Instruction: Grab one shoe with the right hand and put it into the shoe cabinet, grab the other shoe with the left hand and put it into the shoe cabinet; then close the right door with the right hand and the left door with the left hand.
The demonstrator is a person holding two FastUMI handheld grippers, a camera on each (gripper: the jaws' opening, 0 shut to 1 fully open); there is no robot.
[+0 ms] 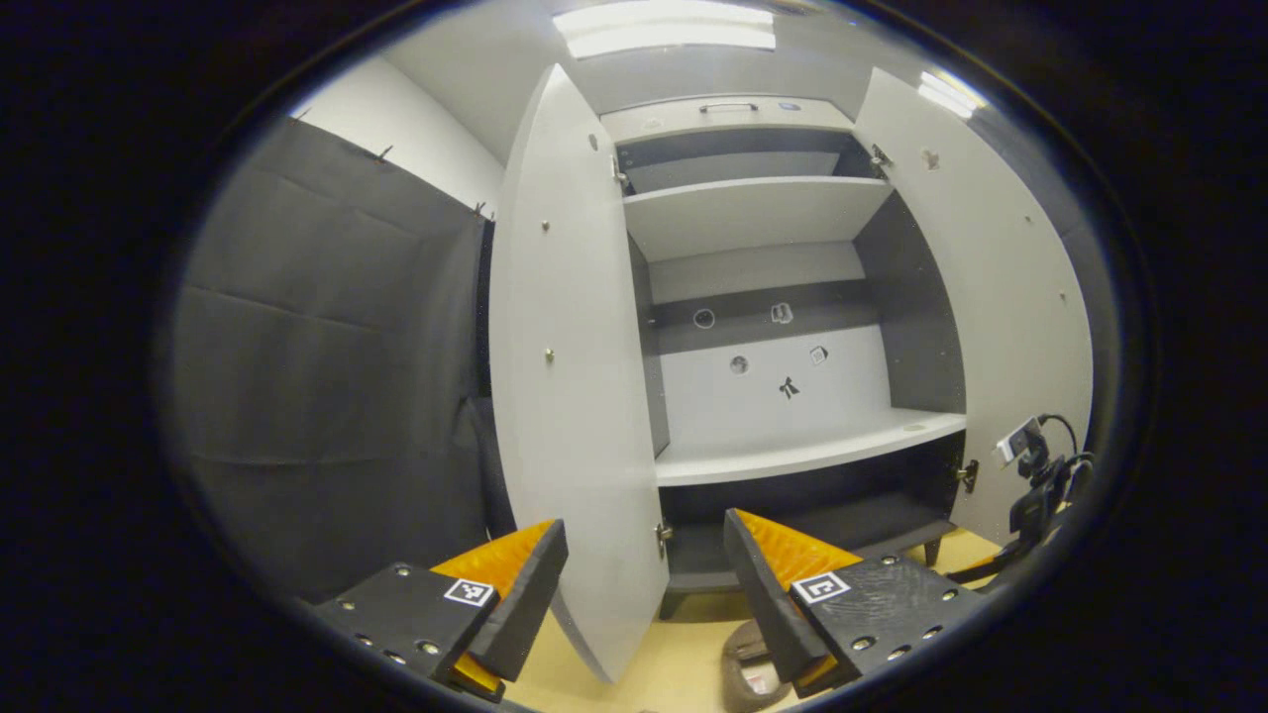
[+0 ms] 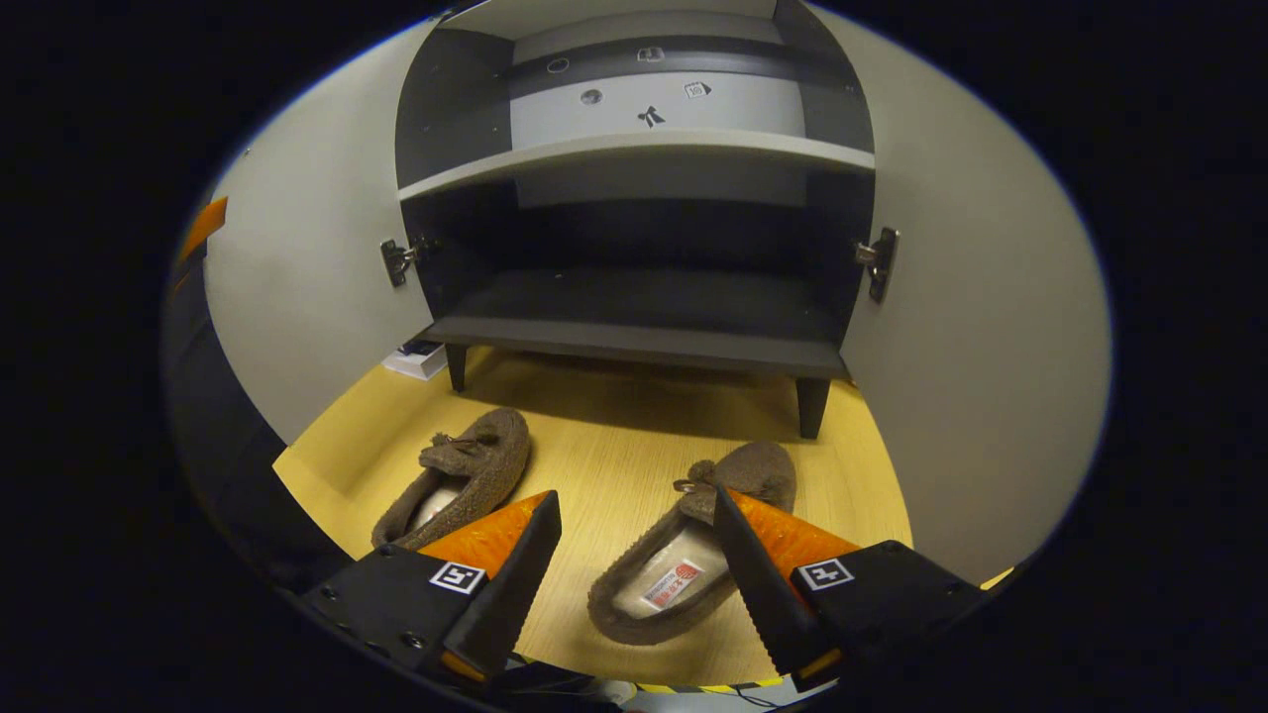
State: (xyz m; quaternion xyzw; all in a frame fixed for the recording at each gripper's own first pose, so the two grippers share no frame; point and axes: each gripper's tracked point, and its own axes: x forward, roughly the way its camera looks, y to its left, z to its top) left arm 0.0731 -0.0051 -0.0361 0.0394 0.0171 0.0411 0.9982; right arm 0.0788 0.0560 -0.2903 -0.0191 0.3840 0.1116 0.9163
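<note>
both grippers w/ jaws apart, nothing between them.

right gripper (image 2: pixel 634 569) hangs low over the wood floor (image 2: pixel 614 416), pointed at the bottom of the shoe cabinet (image 2: pixel 634 327). two brown fuzzy shoes on the floor in front of the cabinet, toes toward it. right shoe (image 2: pixel 684 555) lies just ahead of the right gripper's jaws, its heel end between the two fingers in the picture, pale insole w/ a red-and-white label showing; can't tell if a finger touches it. left shoe (image 2: pixel 461 475) sits apart from it, partly behind the other finger, small bow on top. neither shoe is in the cabinet.

cabinet stands on short dark legs, lowest compartment dark inside, light shelf (image 2: pixel 634 149) above it. both doors swung wide: left door (image 2: pixel 307 297) and right door (image 2: pixel 961 337), metal hinges at the inner edges. small white thing on the floor by the cabinet's left leg, too small to id.

left gripper (image 1: pixel 644 584) is held higher, facing the cabinet (image 1: pixel 763 347) straight on. left door (image 1: pixel 575 376) stands edge-near between its fingers, right door (image 1: pixel 991 317) open at the far side. light shelves at several levels, small dark stickers on the back panel. part of a brown shoe (image 1: pixel 743 673) shows on the floor just under one finger. the other gripper (image 1: pixel 1035 485), w/ cables, shows at the right edge near the right door. grey padded wall (image 1: pixel 327 347) to the left, ceiling light (image 1: pixel 664 28) up top.
</note>
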